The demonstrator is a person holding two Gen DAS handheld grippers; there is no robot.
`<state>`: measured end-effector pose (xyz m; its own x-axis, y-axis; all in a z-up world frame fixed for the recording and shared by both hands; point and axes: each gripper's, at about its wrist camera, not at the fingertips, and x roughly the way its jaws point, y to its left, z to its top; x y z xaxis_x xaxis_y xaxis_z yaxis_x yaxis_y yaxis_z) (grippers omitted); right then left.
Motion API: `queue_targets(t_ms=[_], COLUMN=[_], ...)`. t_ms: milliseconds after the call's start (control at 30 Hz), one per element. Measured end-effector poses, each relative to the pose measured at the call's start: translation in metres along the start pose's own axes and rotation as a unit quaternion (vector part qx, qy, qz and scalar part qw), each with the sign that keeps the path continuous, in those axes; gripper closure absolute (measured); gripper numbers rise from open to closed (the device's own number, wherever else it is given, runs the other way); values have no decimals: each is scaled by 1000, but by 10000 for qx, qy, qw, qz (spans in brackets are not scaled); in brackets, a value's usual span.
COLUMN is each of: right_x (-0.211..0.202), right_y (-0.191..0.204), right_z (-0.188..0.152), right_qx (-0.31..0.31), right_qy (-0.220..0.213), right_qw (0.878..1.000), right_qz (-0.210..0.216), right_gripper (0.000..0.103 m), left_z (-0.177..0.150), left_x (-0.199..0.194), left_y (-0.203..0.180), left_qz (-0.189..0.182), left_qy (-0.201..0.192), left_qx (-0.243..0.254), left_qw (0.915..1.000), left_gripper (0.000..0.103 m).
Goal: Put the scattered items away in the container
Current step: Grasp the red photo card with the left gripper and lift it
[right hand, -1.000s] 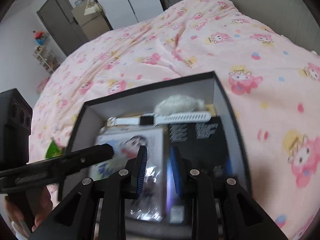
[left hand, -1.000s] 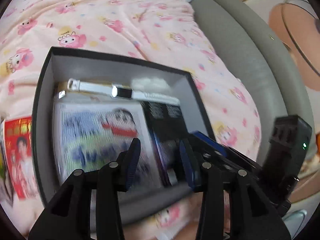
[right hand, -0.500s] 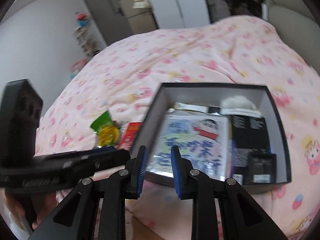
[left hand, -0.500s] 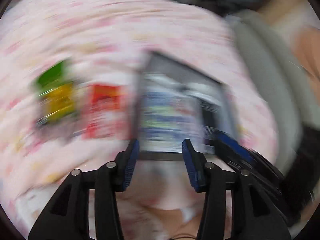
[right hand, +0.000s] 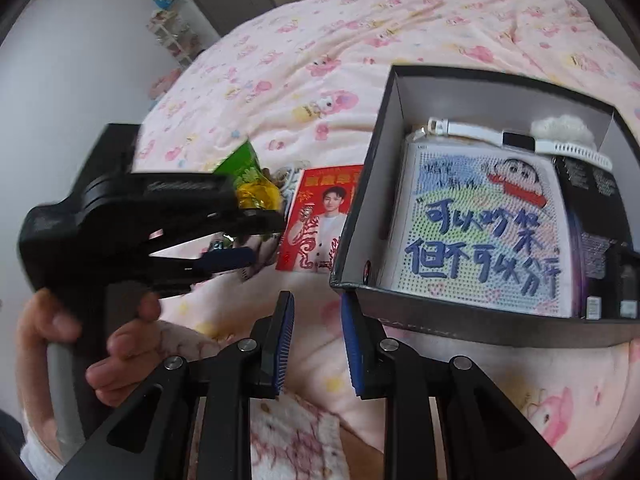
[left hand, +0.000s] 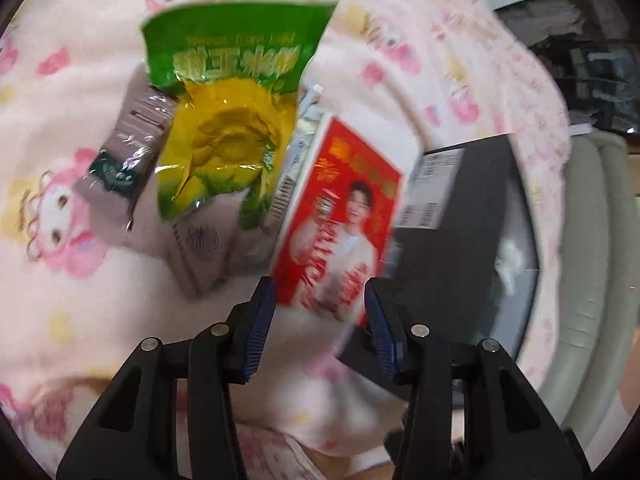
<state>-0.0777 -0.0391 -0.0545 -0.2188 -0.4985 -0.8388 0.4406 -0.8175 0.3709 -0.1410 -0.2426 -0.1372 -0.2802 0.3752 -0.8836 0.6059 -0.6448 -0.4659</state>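
A: My left gripper (left hand: 320, 304) has its jaws spread wide with nothing between them, hanging over the near edge of the red packet (left hand: 340, 220); just beside it lie the green-and-yellow snack bag (left hand: 224, 120) and a brown sachet (left hand: 128, 152), all on the pink bedspread (left hand: 80, 280).

B: And my right gripper (right hand: 316, 336) has its jaws only partly apart, gripping nothing, next to the near corner of the black box (right hand: 400, 312); a printed card (right hand: 480, 232) and a white watch (right hand: 516, 142) lie inside.
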Motion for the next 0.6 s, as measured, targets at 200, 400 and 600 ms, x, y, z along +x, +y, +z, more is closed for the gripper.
queue_targets(t_ms=[200,400,600], right_x=[20,22,8], right_y=[-12,-25,-36], right_z=[-6,-10,-16], right_qx=[284,444,576], right_qy=[161,179,31], right_qw=[9994,9988,9983], right_qz=[-127,-142,-29], right_gripper=[82,82,82], left_z=[15,10,-8], left_x=[25,24,10], left_y=[-7,-17,-24], left_qz=[180,310,-58], left_qy=[-64,-245,-288], left_qx=[92,424,644], left_qw=[9998,9983,9975], left_gripper=[52,82,88])
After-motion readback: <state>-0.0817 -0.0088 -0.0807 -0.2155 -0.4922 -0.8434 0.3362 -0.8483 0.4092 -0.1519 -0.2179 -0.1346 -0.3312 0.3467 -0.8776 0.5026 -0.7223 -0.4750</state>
